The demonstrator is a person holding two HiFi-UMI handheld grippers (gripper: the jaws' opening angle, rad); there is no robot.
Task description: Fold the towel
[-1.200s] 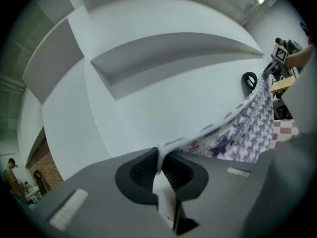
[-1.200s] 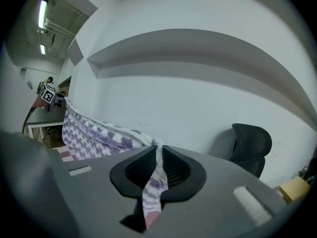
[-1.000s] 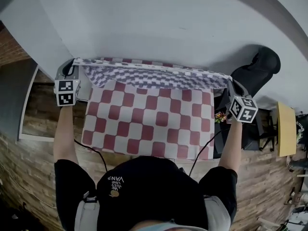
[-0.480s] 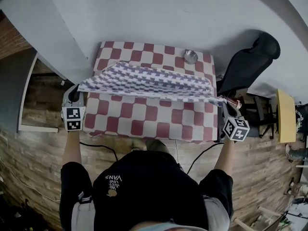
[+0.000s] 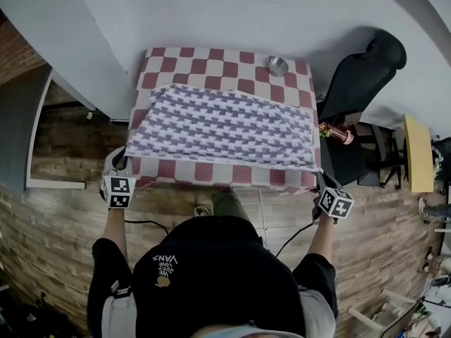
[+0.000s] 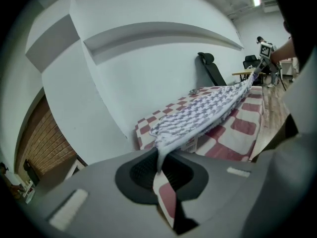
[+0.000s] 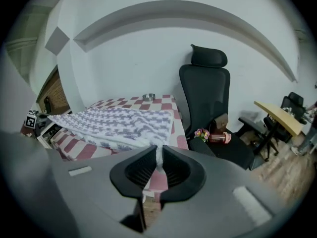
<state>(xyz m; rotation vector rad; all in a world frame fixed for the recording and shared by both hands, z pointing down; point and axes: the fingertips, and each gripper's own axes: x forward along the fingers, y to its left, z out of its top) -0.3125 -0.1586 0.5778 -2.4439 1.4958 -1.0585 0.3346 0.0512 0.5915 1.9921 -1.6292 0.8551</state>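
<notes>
Whereas the towel (image 5: pixel 222 125) was held up a second ago, it now lies spread on the checkered table (image 5: pixel 211 60), its near corners pinched by the lowered left gripper (image 5: pixel 125 155) and right gripper (image 5: pixel 318 172).

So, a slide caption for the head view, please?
Left gripper and right gripper hold the towel by its near corners over a checkered table.

Towel (image 5: pixel 225 125) spread wide across the red-and-white checked table (image 5: pixel 211 58) — purple-and-white houndstooth weave with a pale border. The far side lies on the tabletop, flat as far as the head view tells. Both near corners reach out past the table's front edge — one pinched in the left gripper (image 6: pixel 158 168), one in the right gripper (image 7: pixel 157 166).
</notes>
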